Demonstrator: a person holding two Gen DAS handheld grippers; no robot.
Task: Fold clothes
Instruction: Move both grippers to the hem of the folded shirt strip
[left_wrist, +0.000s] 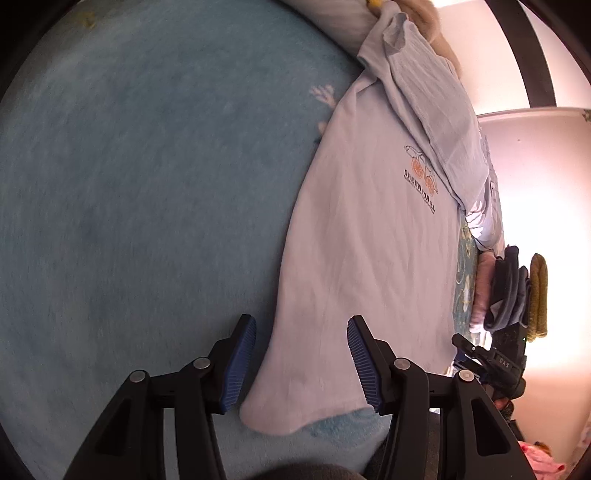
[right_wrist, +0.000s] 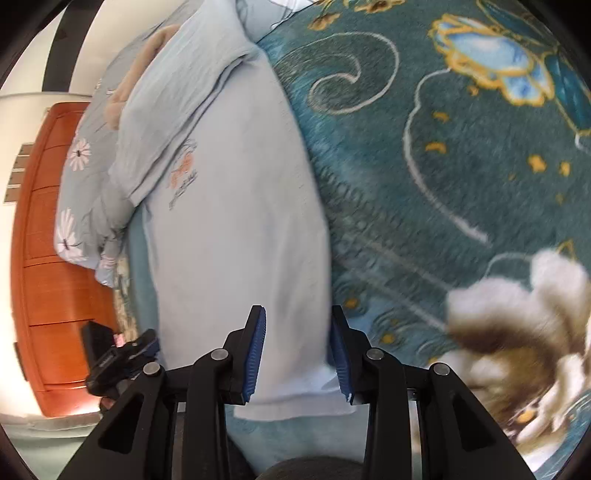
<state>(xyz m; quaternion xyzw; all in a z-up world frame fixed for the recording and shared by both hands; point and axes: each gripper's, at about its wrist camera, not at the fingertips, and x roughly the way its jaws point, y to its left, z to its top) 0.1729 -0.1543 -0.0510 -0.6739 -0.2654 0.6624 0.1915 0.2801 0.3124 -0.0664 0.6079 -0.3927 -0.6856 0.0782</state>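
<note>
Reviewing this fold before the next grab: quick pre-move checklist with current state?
1. Left gripper jaws apart, nothing pinched: ok.
2. Right gripper jaws apart, pads not pressing the cloth: ok.
3. T-shirt lies flat on the blanket, bottom corner between the left fingers: ok.
4. Hem sits between the right fingers: ok.
5. Sleeve already folded over the body: ok.
6. Second sleeve folded: cannot tell.
</note>
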